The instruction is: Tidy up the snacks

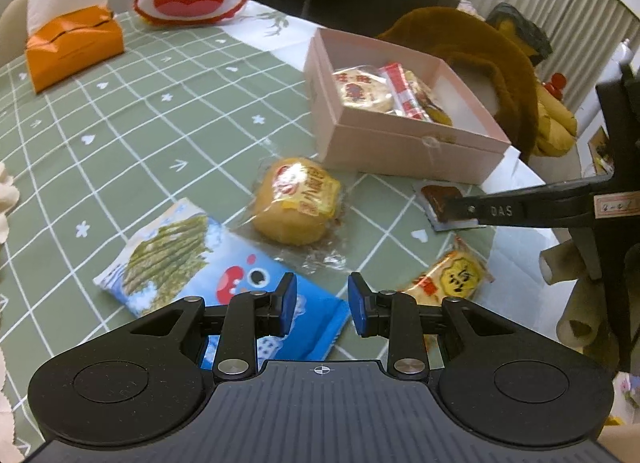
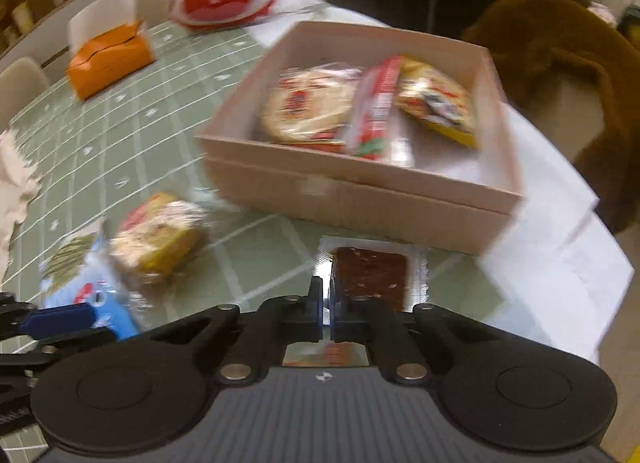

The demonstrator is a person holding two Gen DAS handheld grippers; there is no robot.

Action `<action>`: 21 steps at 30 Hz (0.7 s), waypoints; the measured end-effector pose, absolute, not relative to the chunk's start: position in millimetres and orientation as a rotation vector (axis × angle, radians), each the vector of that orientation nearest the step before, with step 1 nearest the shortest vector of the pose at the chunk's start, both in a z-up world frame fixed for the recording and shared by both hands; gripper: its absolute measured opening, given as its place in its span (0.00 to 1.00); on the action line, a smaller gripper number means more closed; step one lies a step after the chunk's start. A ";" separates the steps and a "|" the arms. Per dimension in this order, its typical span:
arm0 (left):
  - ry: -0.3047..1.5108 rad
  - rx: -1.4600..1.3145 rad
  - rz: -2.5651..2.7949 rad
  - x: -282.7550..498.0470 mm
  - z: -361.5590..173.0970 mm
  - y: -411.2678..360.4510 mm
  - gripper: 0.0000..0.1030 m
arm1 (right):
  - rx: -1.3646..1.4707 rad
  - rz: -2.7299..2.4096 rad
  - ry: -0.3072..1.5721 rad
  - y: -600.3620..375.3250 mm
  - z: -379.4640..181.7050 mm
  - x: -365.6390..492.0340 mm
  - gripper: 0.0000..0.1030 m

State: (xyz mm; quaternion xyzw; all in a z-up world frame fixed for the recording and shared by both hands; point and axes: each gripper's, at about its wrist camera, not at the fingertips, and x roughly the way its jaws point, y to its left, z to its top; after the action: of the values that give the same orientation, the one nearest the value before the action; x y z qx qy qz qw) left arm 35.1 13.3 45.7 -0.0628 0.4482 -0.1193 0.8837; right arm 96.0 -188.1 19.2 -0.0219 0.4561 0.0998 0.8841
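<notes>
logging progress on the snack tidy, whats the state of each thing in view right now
pink box: open, partly filled with three packets
brown snack packet: pinched at its near edge by the right hand-held gripper
left hand-held gripper: open, empty, above the blue packet
yellow cake packet: loose on the table
orange tissue box: tissue sticking out

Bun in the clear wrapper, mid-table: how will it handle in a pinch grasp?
The bun looks puffy and rounded, so probably light and squashable under the pads. Its clear wrapper is glossy with loose crinkled ends, likely slippery and floppy there. It could rock on the tablecloth if pushed.
</notes>
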 end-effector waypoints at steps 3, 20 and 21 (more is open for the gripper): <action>0.931 -0.126 -0.265 35.1 46.9 7.9 0.31 | -0.033 0.156 0.967 -210.8 10.3 91.5 0.03; 0.893 0.274 -0.627 44.3 36.8 -84.7 0.37 | 0.064 0.068 0.912 -250.9 -8.6 23.7 0.76; 0.896 0.281 -0.622 44.6 34.9 -87.0 0.42 | 0.033 0.056 0.914 -247.2 -11.2 22.4 0.81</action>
State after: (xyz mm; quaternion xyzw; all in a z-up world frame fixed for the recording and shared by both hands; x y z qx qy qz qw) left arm 44.6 -87.0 34.9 0.1333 0.4247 -0.2946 0.8456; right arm 22.4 -247.2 -11.2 0.0159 0.4411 0.0272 0.8969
